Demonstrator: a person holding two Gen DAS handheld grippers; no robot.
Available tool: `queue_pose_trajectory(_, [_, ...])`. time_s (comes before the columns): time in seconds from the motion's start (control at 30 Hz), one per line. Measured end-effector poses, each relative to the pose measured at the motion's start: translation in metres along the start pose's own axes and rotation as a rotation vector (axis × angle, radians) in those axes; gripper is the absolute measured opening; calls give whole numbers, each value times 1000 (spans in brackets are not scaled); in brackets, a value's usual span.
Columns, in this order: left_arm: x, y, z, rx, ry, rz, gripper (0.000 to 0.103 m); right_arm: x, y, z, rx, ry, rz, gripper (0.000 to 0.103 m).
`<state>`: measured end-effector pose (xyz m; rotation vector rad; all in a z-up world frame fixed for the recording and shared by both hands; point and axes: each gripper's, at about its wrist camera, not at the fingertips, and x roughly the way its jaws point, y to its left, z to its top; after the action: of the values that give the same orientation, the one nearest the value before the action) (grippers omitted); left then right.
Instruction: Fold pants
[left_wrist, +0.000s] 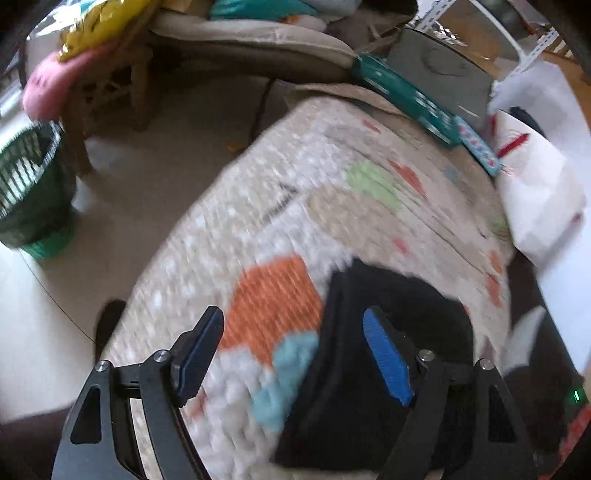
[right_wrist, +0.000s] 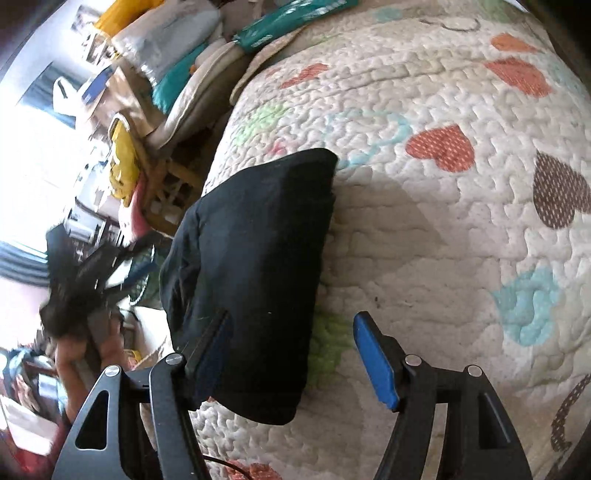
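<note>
Folded black pants (right_wrist: 251, 266), on heart-patterned quilt (right_wrist: 424, 229), cluttered chair (left_wrist: 221, 40) beyond

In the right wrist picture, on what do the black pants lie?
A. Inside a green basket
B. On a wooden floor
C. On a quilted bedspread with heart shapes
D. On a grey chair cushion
C: the folded black pants rest on the white quilted bedspread, whose orange, brown and blue hearts show around them.
</note>
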<state>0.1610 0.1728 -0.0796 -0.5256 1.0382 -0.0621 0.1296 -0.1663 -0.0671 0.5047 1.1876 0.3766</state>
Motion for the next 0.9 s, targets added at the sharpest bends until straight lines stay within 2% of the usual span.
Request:
queue_pose_trajectory(0.1, [-6,-2,-18,13,-2,-48,77,-1,1,-3,-2,-7,-26,73])
queue_pose_trajectory(0.2, [-8,-7,-27,54,-6,-65,77,-6,6,-7,-43,-28,-74,73])
queue_pose_trajectory(0.27, [-11,-11,-30,96,-29,-24,77,-8,7,-9,-58,-41,-91,73])
queue_pose_trajectory(0.4, [-16,-24,-38,243,-138,195,77,-8,4,-9,-55,-61,-103,73])
queue_pose_trajectory(0.47, [-15,-33,-43,304,-167,252,77,-7,4,-8,-57,-77,-107,73])
queue_pose_trajectory(0.67, [-16,-46,-53,426,-221,341,78,-14,8,-7,-73,-121,-137,73])
queue_pose_trajectory(0.9, [-15,-49,-53,437,-209,336,78,-17,9,-5,-68,-140,-137,73])
